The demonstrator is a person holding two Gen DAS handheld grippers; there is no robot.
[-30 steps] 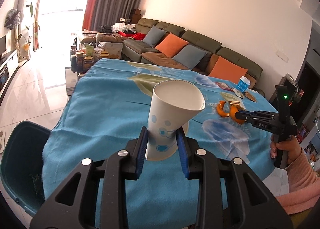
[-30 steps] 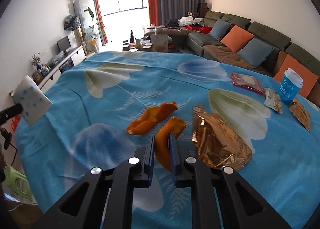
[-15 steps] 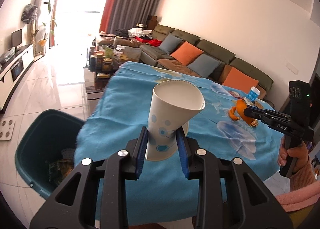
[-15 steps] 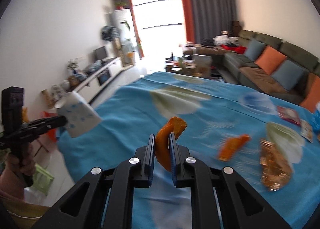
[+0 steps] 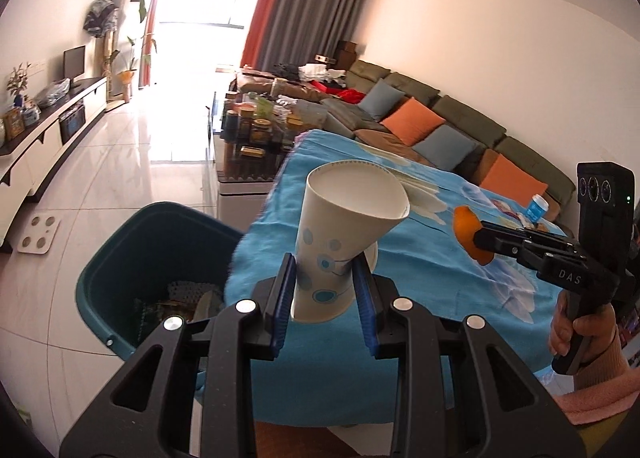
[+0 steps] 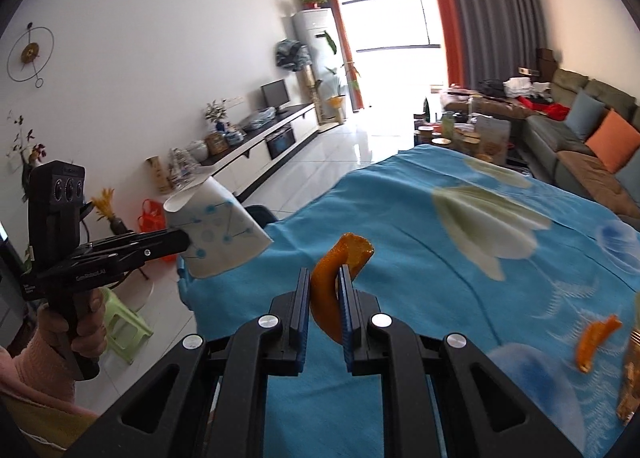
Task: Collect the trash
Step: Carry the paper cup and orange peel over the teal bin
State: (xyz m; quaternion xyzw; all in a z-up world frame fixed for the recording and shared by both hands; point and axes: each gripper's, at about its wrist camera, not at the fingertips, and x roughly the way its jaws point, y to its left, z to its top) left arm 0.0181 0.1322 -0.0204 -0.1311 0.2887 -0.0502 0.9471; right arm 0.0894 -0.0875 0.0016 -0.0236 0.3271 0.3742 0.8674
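My left gripper (image 5: 325, 294) is shut on a squashed white paper cup (image 5: 344, 234) with blue dots, held over the corner of the table covered by a blue cloth (image 5: 420, 258). A dark green bin (image 5: 132, 258) with trash inside stands on the floor just left of that corner. My right gripper (image 6: 325, 312) is shut on a curled orange peel (image 6: 334, 278), seen in the left wrist view as an orange peel (image 5: 466, 232) off to the right. The paper cup (image 6: 218, 234) and left gripper (image 6: 176, 244) show at the left in the right wrist view.
Another orange peel (image 6: 596, 342) and a crumpled gold wrapper (image 6: 632, 378) lie on the cloth at the right. A blue-and-white cup (image 5: 536, 207) and snack wrappers sit at the table's far side. A cluttered coffee table (image 5: 256, 137), sofa (image 5: 440, 125) and green stool (image 6: 124, 318) surround the table.
Both grippers have swung left, away from the table's middle toward its corner. The bin has come further into view beneath the cup. The right gripper lifted the peel off the cloth.
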